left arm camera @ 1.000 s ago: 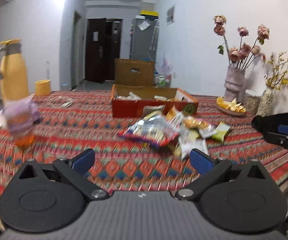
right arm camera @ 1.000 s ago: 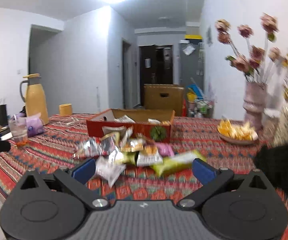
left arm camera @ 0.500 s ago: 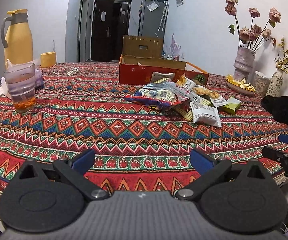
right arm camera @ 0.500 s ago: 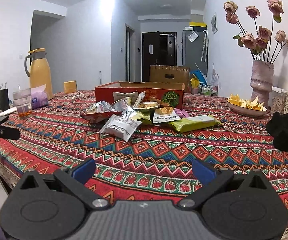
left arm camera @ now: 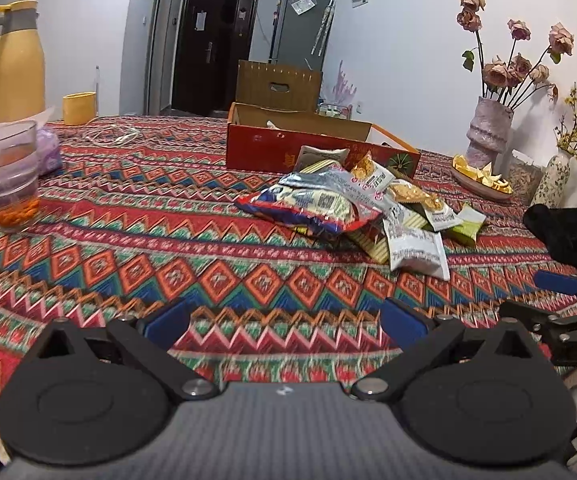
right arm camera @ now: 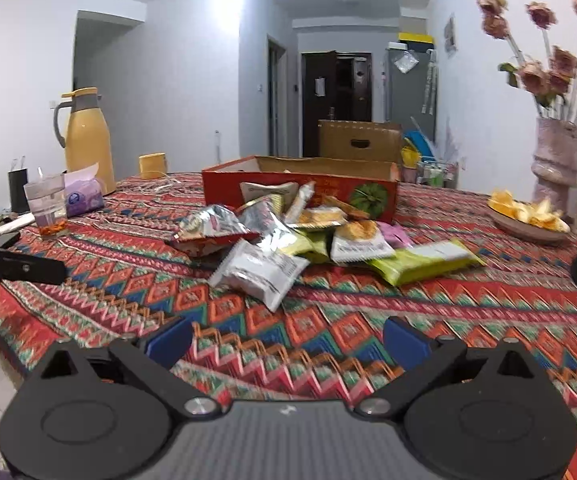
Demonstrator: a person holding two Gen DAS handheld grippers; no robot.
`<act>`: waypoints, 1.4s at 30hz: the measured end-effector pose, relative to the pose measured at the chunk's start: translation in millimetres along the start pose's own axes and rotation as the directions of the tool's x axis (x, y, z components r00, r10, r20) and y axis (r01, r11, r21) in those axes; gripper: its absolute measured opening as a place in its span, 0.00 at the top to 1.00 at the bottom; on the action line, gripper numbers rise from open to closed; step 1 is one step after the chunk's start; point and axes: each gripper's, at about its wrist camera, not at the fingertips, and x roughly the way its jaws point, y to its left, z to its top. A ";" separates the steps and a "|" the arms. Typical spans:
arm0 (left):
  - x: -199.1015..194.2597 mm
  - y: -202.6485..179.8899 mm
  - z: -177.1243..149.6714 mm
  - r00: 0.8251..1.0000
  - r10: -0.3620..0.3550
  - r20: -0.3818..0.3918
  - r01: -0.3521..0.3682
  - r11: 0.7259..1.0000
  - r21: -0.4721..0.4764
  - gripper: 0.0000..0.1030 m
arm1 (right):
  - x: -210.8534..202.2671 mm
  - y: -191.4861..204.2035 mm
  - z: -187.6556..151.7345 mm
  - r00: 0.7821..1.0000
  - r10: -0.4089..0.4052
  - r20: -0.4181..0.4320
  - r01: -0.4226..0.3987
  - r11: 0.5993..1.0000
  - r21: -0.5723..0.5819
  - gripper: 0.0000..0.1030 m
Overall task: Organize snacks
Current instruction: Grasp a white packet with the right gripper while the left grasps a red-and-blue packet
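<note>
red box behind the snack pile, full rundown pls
The red box is a shallow, open-topped tray that looks like cardboard: red printed outside, plain brown inside, a round green emblem near the right end of its near wall. It sits flat on the patterned tablecloth. A few packets show inside in the left wrist view; the snack pile leans against its near wall.

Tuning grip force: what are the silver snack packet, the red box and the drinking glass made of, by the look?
Silver snack packet: thin metallised film, probably; shiny, crinkled, crimped ends. Red box: printed cardboard, likely; brown raw inner walls, folded flap. Drinking glass: clear glass or plastic, cannot tell; see-through.
</note>
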 end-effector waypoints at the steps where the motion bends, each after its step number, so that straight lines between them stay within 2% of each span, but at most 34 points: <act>1: 5.5 0.0 3.9 1.000 -0.002 -0.005 0.002 1.000 0.000 0.00 | 6.0 1.7 3.4 1.000 0.005 -0.005 -0.005 1.000 -0.014 0.02; 4: 22.0 -0.3 16.4 1.000 -0.020 -0.022 0.020 1.000 -0.007 0.00 | 30.7 7.7 16.9 0.999 0.003 -0.042 -0.007 0.996 -0.091 0.03; 6: 35.8 -1.7 28.8 0.999 -0.037 -0.034 0.036 0.999 -0.015 0.00 | 51.7 13.4 26.7 0.997 -0.019 -0.075 0.005 0.985 -0.173 0.08; 9: 63.9 -7.1 52.8 0.998 -0.033 -0.060 0.030 0.998 -0.053 0.00 | 80.4 23.1 38.5 0.994 -0.042 -0.099 0.011 0.954 -0.301 0.09; 12: 96.4 -14.9 75.3 0.997 -0.044 -0.056 0.040 0.997 -0.065 0.00 | 106.0 29.7 47.0 0.993 -0.015 -0.116 -0.029 0.927 -0.374 0.12; 13: 108.7 -17.1 81.8 0.998 -0.037 -0.056 0.033 0.997 -0.071 0.00 | 114.8 30.6 49.6 0.991 -0.002 -0.130 -0.048 0.924 -0.380 0.19; 14: 121.3 -19.3 88.2 0.998 -0.023 -0.065 0.018 0.997 -0.078 0.00 | 122.4 29.9 51.8 0.989 0.012 -0.147 -0.067 0.924 -0.376 0.32; 15: 134.3 -20.4 95.1 0.997 -0.010 -0.078 0.003 0.996 -0.092 0.00 | 129.2 29.2 53.8 0.985 0.023 -0.171 -0.084 0.928 -0.364 0.41; 16: 146.8 -20.3 101.0 0.996 -0.009 -0.088 -0.001 0.993 -0.114 0.00 | 134.0 28.0 55.4 0.981 0.028 -0.193 -0.094 0.934 -0.345 0.58; 19: 181.0 -17.4 109.0 0.989 0.004 -0.147 -0.029 0.985 -0.172 0.00 | 135.9 15.9 58.3 0.975 0.062 -0.215 -0.116 0.962 -0.248 0.57; 22: 199.1 -15.3 104.4 0.981 0.052 -0.189 -0.083 0.983 -0.164 0.00 | 128.8 -0.3 54.7 0.974 0.040 -0.221 -0.079 0.983 -0.167 0.57; 24: 192.0 -16.7 96.9 0.987 0.056 -0.149 -0.072 0.992 -0.104 0.12 | 120.1 -14.8 50.6 0.975 0.032 -0.219 -0.055 0.994 -0.100 0.57; 25: 186.2 -20.3 94.0 0.990 0.060 -0.129 -0.068 0.996 -0.059 0.23 | 116.4 -21.6 48.3 0.975 0.029 -0.220 -0.045 0.997 -0.068 0.56; 27: 171.7 -27.1 85.8 0.994 0.055 -0.091 -0.053 0.998 0.027 0.30 | 109.3 -32.1 43.2 0.976 0.011 -0.218 -0.017 1.000 -0.024 0.55; 28: 164.0 -30.7 81.5 0.996 0.049 -0.076 -0.045 0.997 0.059 0.40 | 106.9 -36.0 41.0 0.976 0.005 -0.217 -0.008 1.000 -0.012 0.53; 29: 155.1 -33.7 76.5 0.996 0.052 -0.069 -0.046 0.995 0.092 0.46 | 104.7 -39.8 37.9 0.976 0.003 -0.219 -0.003 1.000 0.000 0.52; 30: 146.8 -36.8 73.3 0.997 0.052 -0.065 -0.044 0.993 0.112 0.48 | 102.4 -41.6 35.9 0.977 0.003 -0.214 -0.001 1.000 0.010 0.52; 33: 118.8 -34.7 60.8 0.997 0.000 -0.082 0.010 0.993 0.122 0.44 | 97.0 -44.6 35.1 0.976 -0.009 -0.217 0.013 1.000 0.019 0.52; 35: 104.9 -29.5 54.6 0.997 -0.010 -0.076 0.017 0.995 0.099 0.27 | 93.5 -45.7 34.0 0.977 -0.005 -0.213 0.011 1.000 0.027 0.52; 37: 98.9 -24.2 51.4 0.998 0.010 -0.070 -0.003 0.996 0.094 0.17 | 94.6 -47.7 32.5 0.977 0.011 -0.211 -0.002 0.999 0.041 0.49; 39: 100.0 -20.0 52.7 0.997 0.040 -0.072 -0.035 0.997 0.067 0.15 | 95.8 -47.1 32.5 0.978 0.022 -0.206 -0.011 0.999 0.050 0.45; 42: 106.9 -11.0 53.8 0.988 0.061 -0.142 -0.066 0.997 -0.033 0.09 | 96.3 -45.2 32.0 0.979 0.030 -0.201 -0.019 0.998 0.058 0.45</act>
